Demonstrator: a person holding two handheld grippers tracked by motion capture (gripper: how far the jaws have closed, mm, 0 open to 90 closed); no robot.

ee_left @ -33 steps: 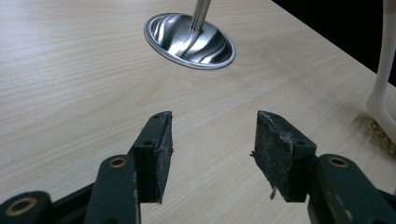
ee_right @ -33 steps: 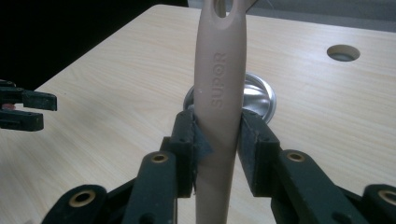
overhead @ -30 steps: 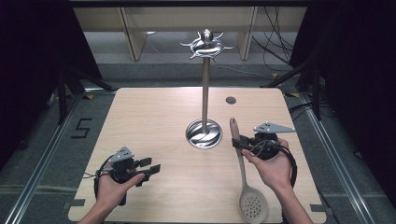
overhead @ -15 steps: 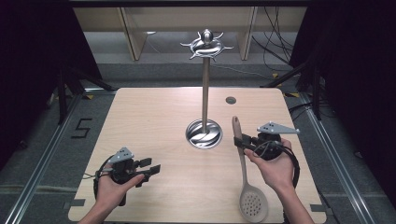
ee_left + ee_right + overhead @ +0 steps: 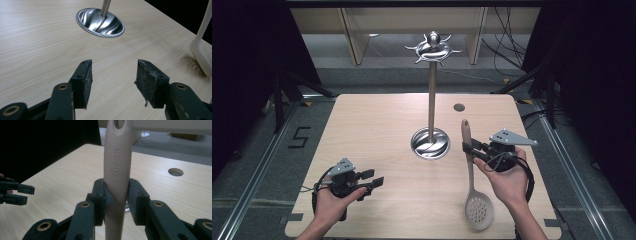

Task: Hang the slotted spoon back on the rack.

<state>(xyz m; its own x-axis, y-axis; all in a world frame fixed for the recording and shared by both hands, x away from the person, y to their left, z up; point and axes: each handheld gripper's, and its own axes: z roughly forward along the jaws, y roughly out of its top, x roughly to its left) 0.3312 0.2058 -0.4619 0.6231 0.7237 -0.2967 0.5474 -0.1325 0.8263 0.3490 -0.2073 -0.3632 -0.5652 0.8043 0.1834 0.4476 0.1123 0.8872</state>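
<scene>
Two hand-held grippers work a pale wooden table (image 5: 362, 130): the left gripper (image 5: 373, 178), near the front edge, has its jaws spread and empty, while the right gripper (image 5: 468, 147) pinches the handle of one beige slotted spoon (image 5: 472, 175), marked SUPOR, bowl toward the person. Beyond stands one chrome utensil stand (image 5: 430, 100) with hooks on top.

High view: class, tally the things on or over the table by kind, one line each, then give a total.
Metal utensil stand: 1
Slotted spoon: 1
Handheld grippers: 2, left gripper open, right gripper shut on the spoon's handle
Total: 4
</scene>
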